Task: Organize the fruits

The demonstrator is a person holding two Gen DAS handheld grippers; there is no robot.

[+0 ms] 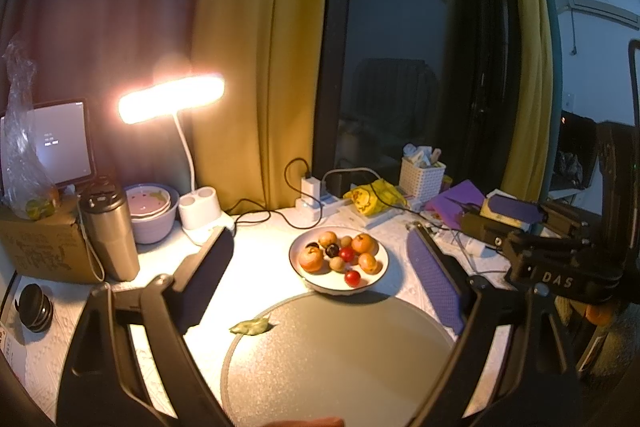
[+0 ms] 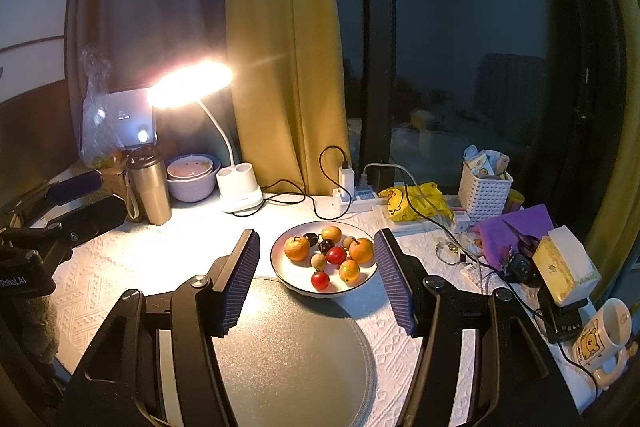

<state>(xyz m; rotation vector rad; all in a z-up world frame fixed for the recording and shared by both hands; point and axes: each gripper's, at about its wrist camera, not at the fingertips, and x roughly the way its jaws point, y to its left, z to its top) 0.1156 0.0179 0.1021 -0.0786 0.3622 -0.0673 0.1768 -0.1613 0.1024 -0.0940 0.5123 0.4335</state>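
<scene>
The white plate [image 2: 280, 267] holds four orange fruits, two red [image 2: 336, 255], two dark, two tan; before it, left claw [image 1: 320, 275] and right claw [image 2: 316, 279] gape, released

1. My one strong light is the desk lamp [image 1: 171, 103], and its head is blown out to white in both my views.
2. It throws a pinkish haze over the dark curtain [image 1: 100, 27] behind it.
3. The tablecloth [image 2: 160, 247] under the lamp glows bright; the room beyond the window [image 2: 472, 67] stays dim and bluish.
4. The plate [image 2: 288, 277] casts a soft shadow toward me, onto the grey round mat [image 2: 292, 347].
5. Fisheye bending curves the curtains and window frame, and the corners go black.
6. Far things look soft and grainy.
</scene>
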